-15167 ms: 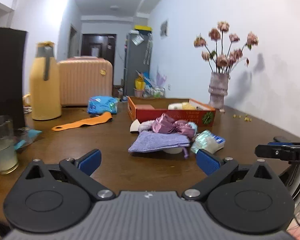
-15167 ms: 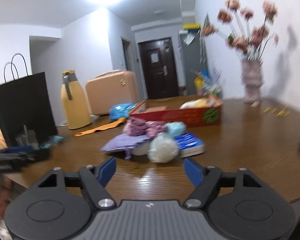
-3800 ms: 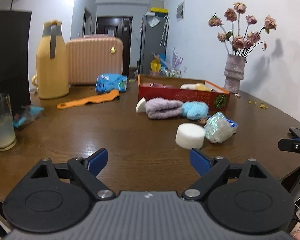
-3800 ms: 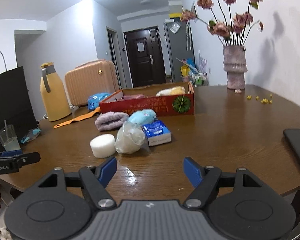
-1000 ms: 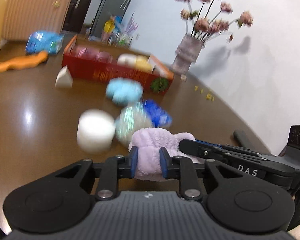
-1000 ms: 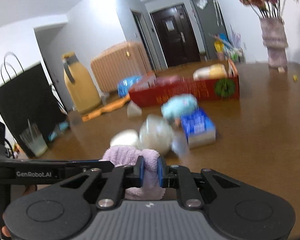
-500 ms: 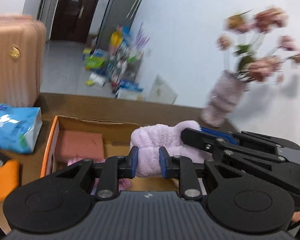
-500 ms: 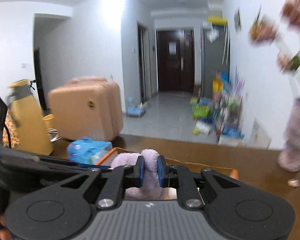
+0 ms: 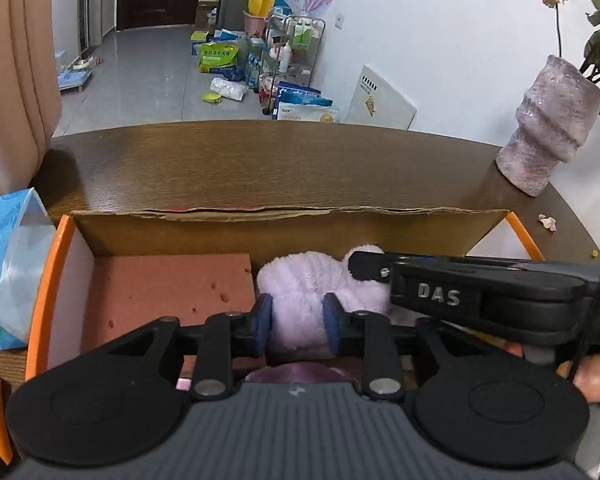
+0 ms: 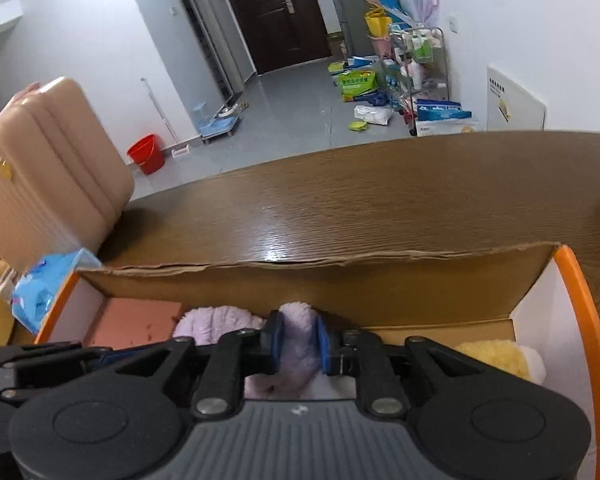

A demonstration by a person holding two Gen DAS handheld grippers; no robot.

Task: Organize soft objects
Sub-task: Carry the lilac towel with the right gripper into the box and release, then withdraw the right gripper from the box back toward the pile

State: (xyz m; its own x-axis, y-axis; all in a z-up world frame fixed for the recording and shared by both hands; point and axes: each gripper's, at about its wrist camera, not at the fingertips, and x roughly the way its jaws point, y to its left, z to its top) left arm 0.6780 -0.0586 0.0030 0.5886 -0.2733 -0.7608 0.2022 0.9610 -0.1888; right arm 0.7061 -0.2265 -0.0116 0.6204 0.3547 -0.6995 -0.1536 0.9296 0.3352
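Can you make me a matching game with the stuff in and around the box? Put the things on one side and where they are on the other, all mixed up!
Things:
1. fluffy purple cloth
2. pink sponge
3. yellow fluffy thing
4. vase

Places:
A. left end of the box
B. on the table, outside the box
C. between both grippers' fingers
D. right end of the box

Pairs: 1-C, 2-A, 3-D, 4-B

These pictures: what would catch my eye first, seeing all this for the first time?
A fluffy lilac cloth, between the jaws of both the left tool and the right tool, low inside a cardboard box; both tools' jaws are opening. Beside it lies a pink sponge; a yellow fuzzy thing sits at the box's right end.
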